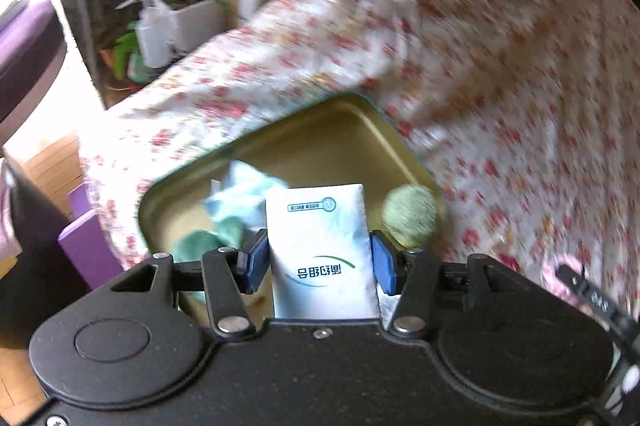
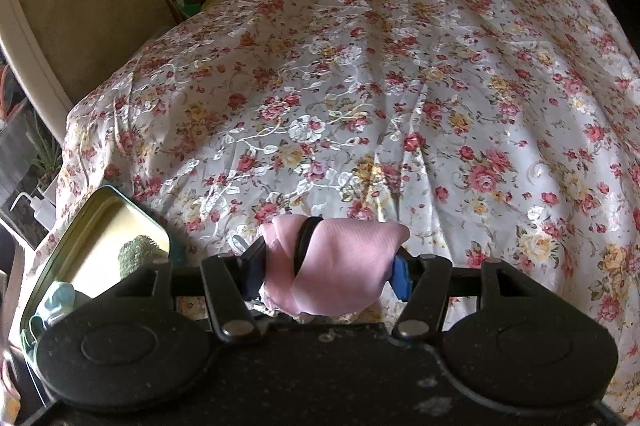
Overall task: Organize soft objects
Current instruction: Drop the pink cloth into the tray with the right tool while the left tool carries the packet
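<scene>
The left gripper (image 1: 318,260) is clamped on a white packet (image 1: 320,250), its blue pads (image 1: 256,258) pressing the two long edges so the soft pack stays upright between them – a grip across the narrow width, which keeps it from folding. It hangs over a gold tin (image 1: 320,130) that sits on the floral bedspread (image 1: 500,106) near the bed's edge, and the blur in this view suggests the hand is in motion. In the tin lie a pale blue cloth (image 1: 244,190), something green (image 1: 208,242) beside it, and a fuzzy green ball (image 1: 410,216) against the right wall – so the tin looks to be the collecting place, and the packet is probably headed in next. The right gripper (image 2: 330,268) is closed on a pink bundle (image 2: 340,262) with a black band (image 2: 306,242) around it; the band keeps the fabric rolled, which makes it easy to pinch. It sits low over the bedspread just right of the tin, likely waiting its turn. Whether the bundle touches the bed I cannot tell.
</scene>
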### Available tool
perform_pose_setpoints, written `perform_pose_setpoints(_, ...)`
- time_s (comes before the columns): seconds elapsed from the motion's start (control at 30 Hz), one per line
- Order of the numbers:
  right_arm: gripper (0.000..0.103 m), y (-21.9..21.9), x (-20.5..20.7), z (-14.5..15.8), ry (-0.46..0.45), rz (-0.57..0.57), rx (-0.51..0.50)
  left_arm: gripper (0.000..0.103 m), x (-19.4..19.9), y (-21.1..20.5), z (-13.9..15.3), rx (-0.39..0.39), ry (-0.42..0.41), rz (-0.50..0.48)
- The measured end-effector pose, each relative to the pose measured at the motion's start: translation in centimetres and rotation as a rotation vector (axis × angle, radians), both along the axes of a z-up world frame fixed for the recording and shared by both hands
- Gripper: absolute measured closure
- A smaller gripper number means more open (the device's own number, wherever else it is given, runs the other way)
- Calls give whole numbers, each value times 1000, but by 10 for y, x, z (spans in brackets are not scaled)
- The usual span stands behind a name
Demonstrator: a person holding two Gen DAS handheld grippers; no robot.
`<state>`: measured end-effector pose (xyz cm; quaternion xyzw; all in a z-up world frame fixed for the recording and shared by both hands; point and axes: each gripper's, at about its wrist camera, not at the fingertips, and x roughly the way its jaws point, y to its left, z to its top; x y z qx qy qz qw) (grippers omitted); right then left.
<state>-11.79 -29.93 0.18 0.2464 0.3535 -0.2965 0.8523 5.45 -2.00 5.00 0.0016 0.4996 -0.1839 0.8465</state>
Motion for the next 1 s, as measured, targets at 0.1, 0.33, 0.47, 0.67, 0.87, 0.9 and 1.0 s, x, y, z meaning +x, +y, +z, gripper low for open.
perform_pose_setpoints(0.1,44,7,4,1,-11,36,1,52,7,13,1,-7,-3,34)
perform_pose_setpoints(0.33,44,39,20,15,-48,140,-37,52,9,21,-2,-34,34,31)
perform_pose_setpoints(0.47,44,61,43,30,-62,210,-54,52,8,18,-2,-38,49,16)
perform_pose_setpoints(0.67,44,86,104,41,-51,290,-15,52,7,21,-1,-42,51,22)
perform_pose_setpoints(0.87,44,102,161,43,-35,339,41,52,10,29,-3,-53,69,29)
perform_pose_setpoints(0.9,44,105,168,43,-33,344,39,52,11,30,-3,-54,70,32)
perform_pose_setpoints(1.0,38,110,185,46,-42,356,34,52,13,34,-4,-54,73,39)
